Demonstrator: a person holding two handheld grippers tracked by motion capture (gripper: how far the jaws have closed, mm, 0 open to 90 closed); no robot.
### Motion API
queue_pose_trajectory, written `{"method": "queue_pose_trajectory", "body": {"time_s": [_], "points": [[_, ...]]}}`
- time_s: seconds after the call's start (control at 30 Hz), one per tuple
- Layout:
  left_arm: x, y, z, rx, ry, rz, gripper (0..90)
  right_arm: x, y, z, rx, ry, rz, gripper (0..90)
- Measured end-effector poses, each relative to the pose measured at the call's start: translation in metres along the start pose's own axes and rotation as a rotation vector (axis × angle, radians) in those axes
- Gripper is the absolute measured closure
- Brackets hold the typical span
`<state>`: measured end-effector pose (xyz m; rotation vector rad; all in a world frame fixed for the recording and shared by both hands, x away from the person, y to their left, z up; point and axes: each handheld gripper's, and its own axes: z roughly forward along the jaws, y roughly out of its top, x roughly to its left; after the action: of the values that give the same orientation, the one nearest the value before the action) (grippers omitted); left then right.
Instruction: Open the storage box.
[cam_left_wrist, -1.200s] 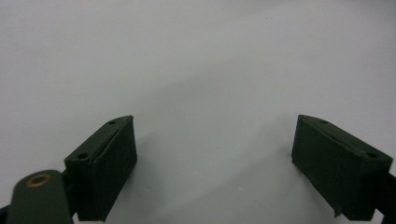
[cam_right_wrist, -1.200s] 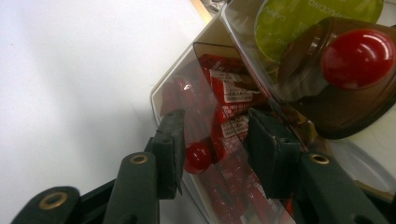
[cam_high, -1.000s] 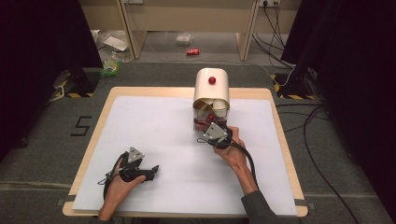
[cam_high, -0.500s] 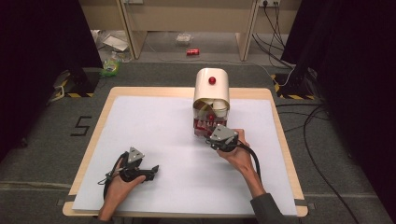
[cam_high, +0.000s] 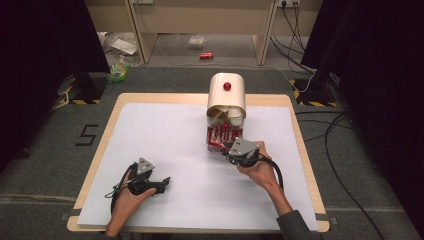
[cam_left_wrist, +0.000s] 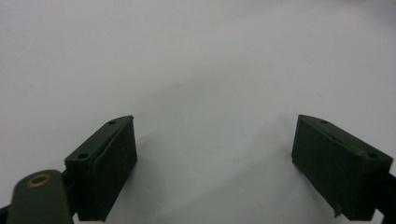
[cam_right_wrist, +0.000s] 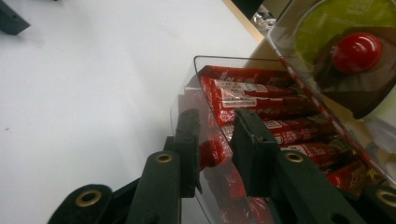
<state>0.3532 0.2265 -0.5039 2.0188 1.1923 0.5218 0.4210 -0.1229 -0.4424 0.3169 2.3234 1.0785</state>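
A white, round-topped box (cam_high: 227, 95) with a red knob (cam_high: 227, 86) stands at the table's far middle. From its base a clear drawer (cam_high: 221, 136) (cam_right_wrist: 224, 59) sticks out toward me, filled with red wrapped bars (cam_right_wrist: 261, 100). My right gripper (cam_high: 225, 150) (cam_right_wrist: 215, 128) is shut on the drawer's clear front wall, with a small red knob (cam_right_wrist: 211, 152) between the jaws. My left gripper (cam_high: 161, 183) (cam_left_wrist: 215, 158) rests on the white sheet at the near left, open, with nothing between its jaws.
The white sheet (cam_high: 165, 130) covers most of the wooden table (cam_high: 295, 107). Above the drawer, a clear flap with a red knob (cam_right_wrist: 357, 51) covers green-labelled contents. On the floor beyond lie a red can (cam_high: 206, 55), litter (cam_high: 119, 70) and cables (cam_high: 340, 130).
My right gripper has drawn back a little toward me and to the right, and the clear drawer has come out with it. The left gripper has stayed put.
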Motion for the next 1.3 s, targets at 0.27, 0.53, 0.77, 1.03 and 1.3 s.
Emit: {"method": "queue_pose_trajectory", "body": {"time_s": [0.27,0.53,0.77,1.03,1.3], "points": [[0.000,0.000,0.000,-0.001,-0.001,-0.001,13.1,0.013,-0.005,-0.006,0.020,0.057,-0.037,81.7],[0.000,0.000,0.000,-0.001,0.000,-0.001,13.1,0.029,-0.013,-0.008,0.027,0.067,-0.076,84.3],[0.000,0.000,0.000,-0.001,0.000,-0.001,13.1,0.032,-0.016,-0.015,0.012,0.084,-0.068,84.5],[0.000,0.000,0.000,0.000,0.000,-0.001,13.1,0.038,-0.017,-0.021,0.008,0.084,-0.075,84.2],[0.000,0.000,0.000,-0.001,0.001,-0.001,13.2,0.042,-0.019,-0.025,-0.004,0.091,-0.063,82.2]]}}
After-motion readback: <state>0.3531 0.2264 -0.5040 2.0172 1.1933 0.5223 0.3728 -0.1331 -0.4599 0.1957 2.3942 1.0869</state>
